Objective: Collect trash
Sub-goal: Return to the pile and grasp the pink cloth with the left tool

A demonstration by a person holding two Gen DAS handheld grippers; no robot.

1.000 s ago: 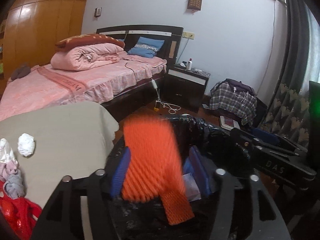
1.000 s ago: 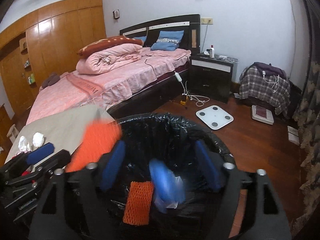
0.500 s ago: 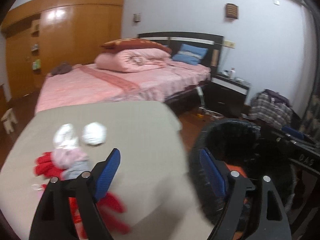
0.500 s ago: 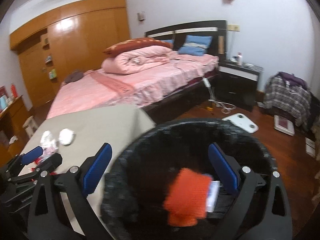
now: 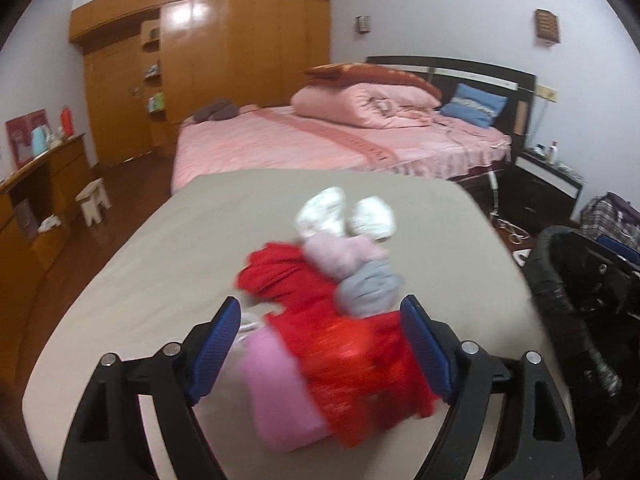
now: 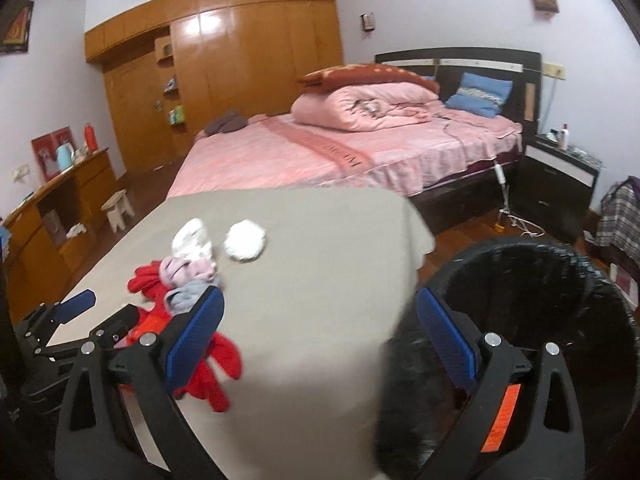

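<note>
My left hand-held gripper [image 5: 320, 344] gapes wide over the red trash pile [image 5: 344, 344] on the tabletop [image 5: 168, 264]; my right hand-held gripper [image 6: 318, 334] is wide too, beside the black bin [image 6: 560, 264].

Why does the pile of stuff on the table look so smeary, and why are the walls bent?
Left wrist view: the red pile and white wads are motion-blurred; the fisheye lens bows the walls. Right wrist view: sharper, though the bin rim smears, and glare sits on the wardrobe.

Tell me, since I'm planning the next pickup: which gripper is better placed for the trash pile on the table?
Left. The left gripper is open with the red trash pile between its jaws; the right gripper, also open, faces bare table beside the bin.
</note>
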